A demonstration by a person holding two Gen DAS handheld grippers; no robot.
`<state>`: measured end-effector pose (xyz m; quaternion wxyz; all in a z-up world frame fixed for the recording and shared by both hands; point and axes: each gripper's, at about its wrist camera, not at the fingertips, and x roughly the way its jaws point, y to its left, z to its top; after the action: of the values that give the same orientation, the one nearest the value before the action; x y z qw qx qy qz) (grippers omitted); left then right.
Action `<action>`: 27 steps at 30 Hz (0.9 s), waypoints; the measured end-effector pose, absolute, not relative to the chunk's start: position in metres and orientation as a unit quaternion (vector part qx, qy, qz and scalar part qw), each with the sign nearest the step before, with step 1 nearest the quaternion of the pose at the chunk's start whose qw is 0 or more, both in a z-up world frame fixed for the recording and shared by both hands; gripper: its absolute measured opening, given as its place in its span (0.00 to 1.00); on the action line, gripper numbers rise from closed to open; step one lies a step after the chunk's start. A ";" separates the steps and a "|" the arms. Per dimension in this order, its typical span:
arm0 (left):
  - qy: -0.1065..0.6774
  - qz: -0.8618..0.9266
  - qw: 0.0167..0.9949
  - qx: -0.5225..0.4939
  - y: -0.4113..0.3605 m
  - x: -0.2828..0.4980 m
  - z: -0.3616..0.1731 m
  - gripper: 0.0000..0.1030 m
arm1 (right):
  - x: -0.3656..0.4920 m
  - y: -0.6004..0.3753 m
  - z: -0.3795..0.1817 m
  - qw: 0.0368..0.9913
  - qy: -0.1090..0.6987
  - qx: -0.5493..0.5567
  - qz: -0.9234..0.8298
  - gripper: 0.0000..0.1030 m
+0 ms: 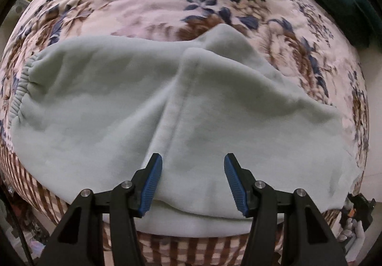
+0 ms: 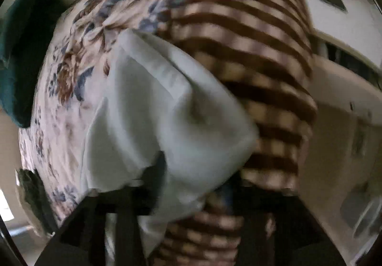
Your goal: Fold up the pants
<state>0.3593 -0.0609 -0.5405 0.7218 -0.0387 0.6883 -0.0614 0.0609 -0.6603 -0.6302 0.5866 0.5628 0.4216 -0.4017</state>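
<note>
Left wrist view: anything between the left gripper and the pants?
Nothing visible. The left gripper hangs with its jaws apart directly over the pale green pants, which lie on the floral bedspread. Only bare fabric shows between the fingers.

One pants [image 1: 148, 108], one bedspread [image 1: 148, 10]

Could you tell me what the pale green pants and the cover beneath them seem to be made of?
Pants: probably fleece or sweatshirt knit, matte and slightly fuzzy, with soft rounded folds and a gathered elastic band. Cover: likely plush printed fabric, with a floral print, brown checks at the edge and a soft nap.
</note>
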 end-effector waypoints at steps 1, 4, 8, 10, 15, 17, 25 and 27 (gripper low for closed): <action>0.688 -0.064 0.722 -0.038 -0.062 0.358 -0.537 0.50 | 0.061 -0.653 -0.617 0.595 0.429 0.545 -0.406 0.58; 0.693 -0.062 0.717 -0.041 -0.058 0.356 -0.533 0.50 | 0.062 -0.631 -0.587 0.615 0.426 0.548 -0.375 0.71; 0.692 -0.059 0.718 -0.051 -0.060 0.354 -0.530 0.50 | 0.038 -0.654 -0.624 0.553 0.366 0.646 -0.378 0.72; 0.688 -0.060 0.722 -0.048 -0.068 0.354 -0.530 0.50 | 0.028 -0.663 -0.646 0.524 0.347 0.669 -0.398 0.72; 0.684 -0.083 0.724 -0.041 -0.108 0.351 -0.528 0.50 | 0.033 -0.671 -0.660 0.547 0.312 0.661 -0.408 0.11; 0.678 -0.094 0.728 -0.034 -0.121 0.349 -0.524 0.50 | 0.049 -0.679 -0.634 0.604 0.324 0.610 -0.398 0.12; 0.673 -0.120 0.729 -0.028 -0.175 0.332 -0.528 0.50 | 0.063 -0.738 -0.573 0.734 0.339 0.476 -0.347 0.11; 0.676 -0.123 0.726 -0.024 -0.186 0.326 -0.533 0.50 | 0.058 -0.752 -0.616 0.681 0.390 0.515 -0.344 0.15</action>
<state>0.3255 -0.1858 -0.5328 0.7262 -0.0242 0.6760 -0.1226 0.0579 -0.7516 -0.6160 0.6814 0.5145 0.3903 -0.3444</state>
